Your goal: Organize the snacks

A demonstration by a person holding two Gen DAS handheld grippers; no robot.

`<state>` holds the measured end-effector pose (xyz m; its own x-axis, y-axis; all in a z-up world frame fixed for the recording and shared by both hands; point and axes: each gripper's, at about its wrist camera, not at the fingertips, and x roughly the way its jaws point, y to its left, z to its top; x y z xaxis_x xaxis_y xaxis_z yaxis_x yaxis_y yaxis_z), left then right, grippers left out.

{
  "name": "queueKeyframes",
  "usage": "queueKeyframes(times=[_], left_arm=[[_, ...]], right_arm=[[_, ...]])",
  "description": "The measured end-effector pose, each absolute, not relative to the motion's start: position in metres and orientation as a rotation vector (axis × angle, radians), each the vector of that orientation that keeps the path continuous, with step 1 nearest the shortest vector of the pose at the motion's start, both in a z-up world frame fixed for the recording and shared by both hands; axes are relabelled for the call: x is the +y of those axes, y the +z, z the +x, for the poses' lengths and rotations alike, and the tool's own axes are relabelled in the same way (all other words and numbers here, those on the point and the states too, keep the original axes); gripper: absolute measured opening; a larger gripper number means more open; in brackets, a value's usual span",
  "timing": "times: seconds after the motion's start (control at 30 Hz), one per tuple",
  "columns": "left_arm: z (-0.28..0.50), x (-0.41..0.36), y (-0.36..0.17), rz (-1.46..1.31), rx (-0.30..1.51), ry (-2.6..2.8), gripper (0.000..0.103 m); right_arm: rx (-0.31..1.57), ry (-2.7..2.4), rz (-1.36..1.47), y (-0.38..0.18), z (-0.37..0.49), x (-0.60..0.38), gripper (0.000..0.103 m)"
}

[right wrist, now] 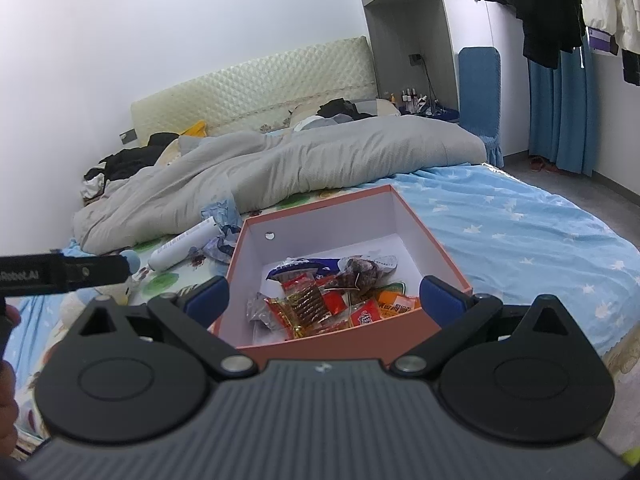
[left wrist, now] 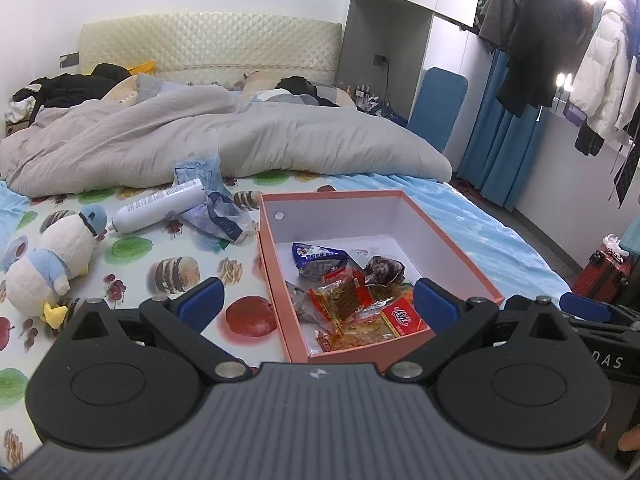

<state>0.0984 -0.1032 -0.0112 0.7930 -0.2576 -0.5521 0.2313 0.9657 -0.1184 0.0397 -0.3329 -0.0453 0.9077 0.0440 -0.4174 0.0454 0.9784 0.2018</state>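
Several crinkly red, orange and blue snack packets (left wrist: 352,300) heaped in pink box (left wrist: 452,248), both grippers' fingers spread, empty

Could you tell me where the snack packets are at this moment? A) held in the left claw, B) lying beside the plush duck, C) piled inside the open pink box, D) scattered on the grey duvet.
C: the snack packets lie heaped in the near end of the open pink box on the bed, while the left claw and the right claw are both open and empty.
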Motion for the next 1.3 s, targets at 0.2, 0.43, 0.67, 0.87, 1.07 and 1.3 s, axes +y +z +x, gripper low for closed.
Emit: queueKeyframes(times=[0.2, 0.43, 0.67, 0.87, 1.07, 1.3], left_arm=[[0.0972, -0.1044, -0.0088, -0.048, 0.611, -0.269, 0.102], [0.0992, -0.1049, -0.0087, -0.049, 0.618, -0.269, 0.102], [0.0999, -0.1065, -0.0102, -0.047, 0.623, -0.271, 0.102], [0.1012, -0.1074, -0.0111, -0.052, 0.625, -0.277, 0.102], [0.1023, -0.1079, -0.0121, -0.052, 0.627, -0.28, 0.102], [0.1028, -0.1078, -0.0133, -0.05, 0.631, -0.296, 0.102]], right_arm=[[0.429, 0.004, 0.203, -0.0463, 0.0381, -0.3342, 0.103], [0.419, 0.005, 0.196, -0.0465, 0.0353, -0.3343, 0.103], [0.426, 0.005, 0.198, -0.0456, 0.0352, -0.3334, 0.103], [0.424, 0.004, 0.2, -0.0444, 0.0369, -0.3334, 0.103], [0.43, 0.001, 0.198, -0.0452, 0.0385, -0.3339, 0.103], [0.432, 0.002, 0.198, -0.0473, 0.039, -0.3344, 0.103]])
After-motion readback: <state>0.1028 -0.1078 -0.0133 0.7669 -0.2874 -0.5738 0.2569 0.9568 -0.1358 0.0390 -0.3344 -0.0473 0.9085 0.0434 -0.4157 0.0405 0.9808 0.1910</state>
